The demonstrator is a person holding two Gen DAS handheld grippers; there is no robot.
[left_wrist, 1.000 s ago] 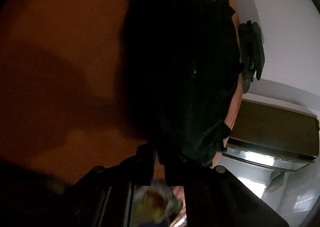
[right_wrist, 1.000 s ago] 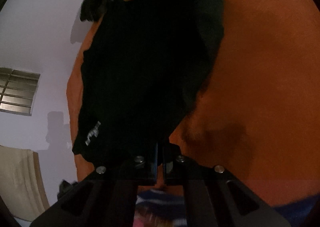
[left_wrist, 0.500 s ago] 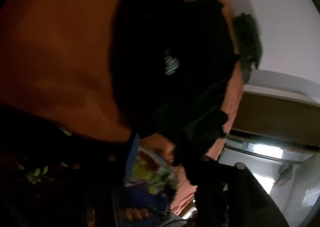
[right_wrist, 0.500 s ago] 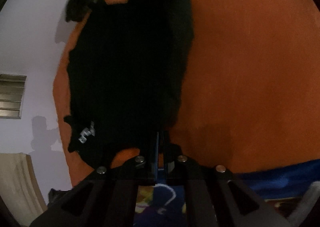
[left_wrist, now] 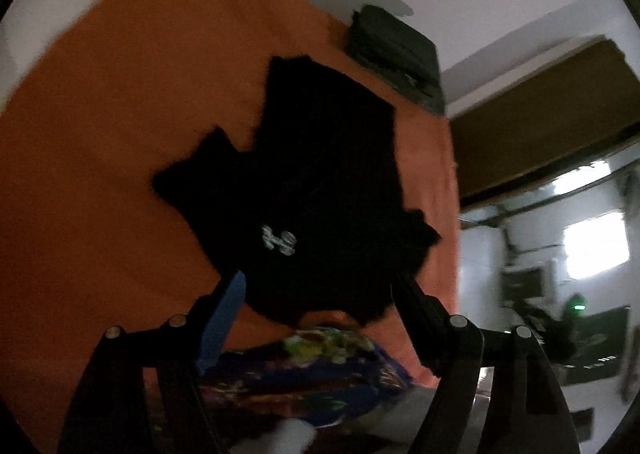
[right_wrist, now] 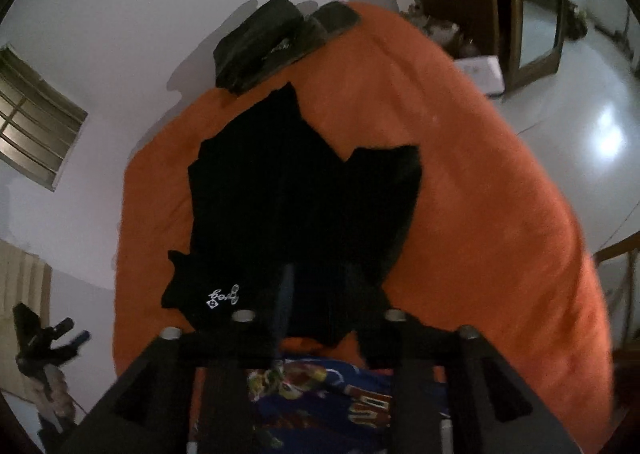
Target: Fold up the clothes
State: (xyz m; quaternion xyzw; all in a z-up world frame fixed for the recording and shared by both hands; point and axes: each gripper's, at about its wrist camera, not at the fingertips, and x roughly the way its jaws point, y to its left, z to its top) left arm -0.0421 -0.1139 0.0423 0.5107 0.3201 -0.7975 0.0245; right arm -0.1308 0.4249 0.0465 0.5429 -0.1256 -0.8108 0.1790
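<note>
A black T-shirt with a small white logo lies spread on the orange bed cover; it also shows in the right wrist view. My left gripper is open and empty, raised above the shirt's near edge. My right gripper is open and empty, also above the near edge. The left gripper shows at the far left of the right wrist view.
A stack of dark folded clothes sits at the bed's far end by the wall, also in the right wrist view. A blue patterned garment lies at the near edge, also under the right gripper. Floor lies right of the bed.
Both grippers let go of the black shirt, opened and lifted back away from it. The shirt now lies flat on the bed.
</note>
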